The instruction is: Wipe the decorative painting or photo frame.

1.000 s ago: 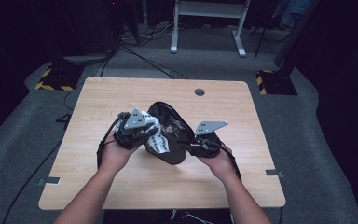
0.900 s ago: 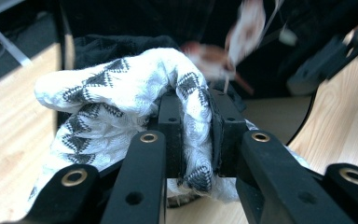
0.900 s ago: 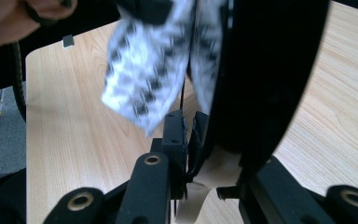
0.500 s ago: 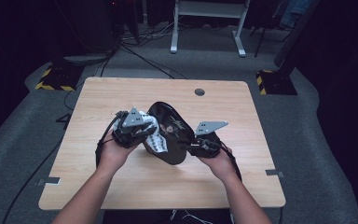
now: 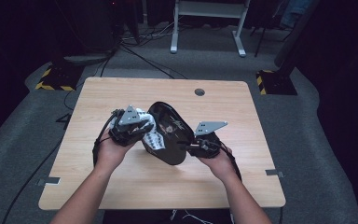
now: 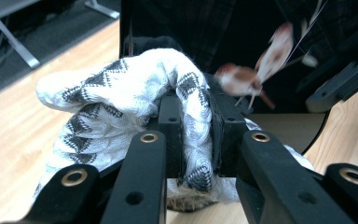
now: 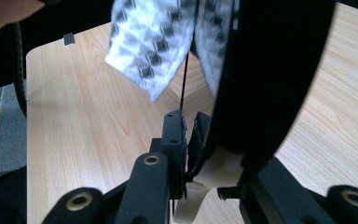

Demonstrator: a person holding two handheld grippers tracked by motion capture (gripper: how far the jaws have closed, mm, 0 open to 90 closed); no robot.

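Observation:
A black pouch with a bird print is held up over the middle of the wooden table, between my two grippers. My left gripper is shut on a white cloth with a dark diamond pattern, right at the pouch's left side. In the left gripper view the cloth folds over and between the jaws of the left gripper, with the pouch just behind. My right gripper pinches the pouch's right edge. The right gripper view has its jaws closed on the thin black rim of the pouch, and the cloth hangs beyond.
A round cable hole lies near the table's far edge. Beyond the table stand a white frame, floor cables and yellow-and-black striped bases. Bare tabletop lies on all sides of the hands.

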